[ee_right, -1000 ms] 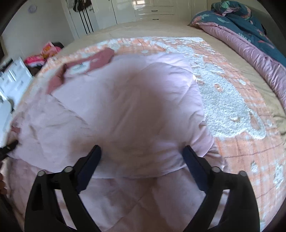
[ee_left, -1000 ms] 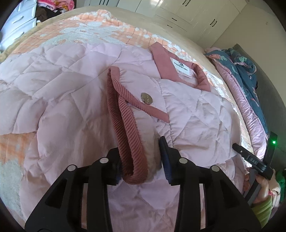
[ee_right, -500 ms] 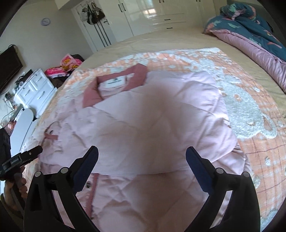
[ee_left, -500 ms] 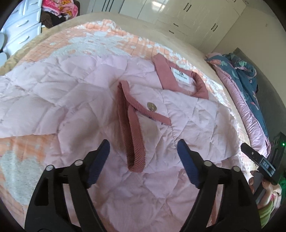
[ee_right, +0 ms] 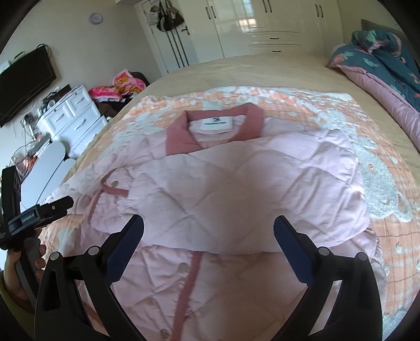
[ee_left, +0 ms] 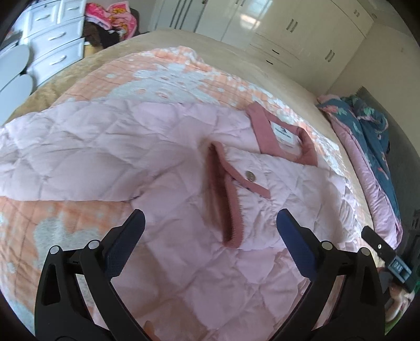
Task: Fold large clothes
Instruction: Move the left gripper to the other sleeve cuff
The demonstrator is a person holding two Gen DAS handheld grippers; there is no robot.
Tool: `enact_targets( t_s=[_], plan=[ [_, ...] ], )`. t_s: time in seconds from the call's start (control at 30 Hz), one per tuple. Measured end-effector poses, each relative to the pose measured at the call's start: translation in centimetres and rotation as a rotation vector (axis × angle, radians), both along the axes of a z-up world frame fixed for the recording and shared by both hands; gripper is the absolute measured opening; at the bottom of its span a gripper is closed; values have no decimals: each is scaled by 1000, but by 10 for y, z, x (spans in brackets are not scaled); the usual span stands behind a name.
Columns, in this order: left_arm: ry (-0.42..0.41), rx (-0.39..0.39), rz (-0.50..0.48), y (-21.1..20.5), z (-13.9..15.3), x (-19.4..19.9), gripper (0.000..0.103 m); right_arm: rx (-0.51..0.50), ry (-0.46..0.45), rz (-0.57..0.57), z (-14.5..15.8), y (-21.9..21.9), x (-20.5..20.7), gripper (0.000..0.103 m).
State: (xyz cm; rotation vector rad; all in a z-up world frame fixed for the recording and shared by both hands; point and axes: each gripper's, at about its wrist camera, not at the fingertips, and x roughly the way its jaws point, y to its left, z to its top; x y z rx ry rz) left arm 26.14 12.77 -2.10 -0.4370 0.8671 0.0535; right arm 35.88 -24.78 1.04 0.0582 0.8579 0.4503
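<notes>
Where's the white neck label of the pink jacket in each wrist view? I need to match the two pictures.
Left wrist: white neck label sits upper right of centre, inside the dark pink collar.
Right wrist: the label sits just above centre, inside the same collar.
Shared landmark: the metal snap button on the cuff tab.

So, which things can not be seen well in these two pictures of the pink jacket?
- Jacket hem: both views, cut off by the bottom edge and the open left tongs and right tongs.
- Collar label text: both views, too small.
- Ribbed cuff: left wrist view, motion-blurred.
- Front of the jacket under the folded sleeves: right wrist view, mostly covered by the fabric.
- Wall clock hands: right wrist view, too small.
</notes>
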Motion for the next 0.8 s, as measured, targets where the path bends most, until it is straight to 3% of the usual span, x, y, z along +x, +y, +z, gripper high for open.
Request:
enact_targets(
  t_s=[0.53,0.8],
  plan=[
    [8,19,216,85,13,-28,94,30,-4,153,23,107,-20,99],
    [21,-8,343,133,9,-42,94,9,-7,240,26,161,-29,99]
  ],
)
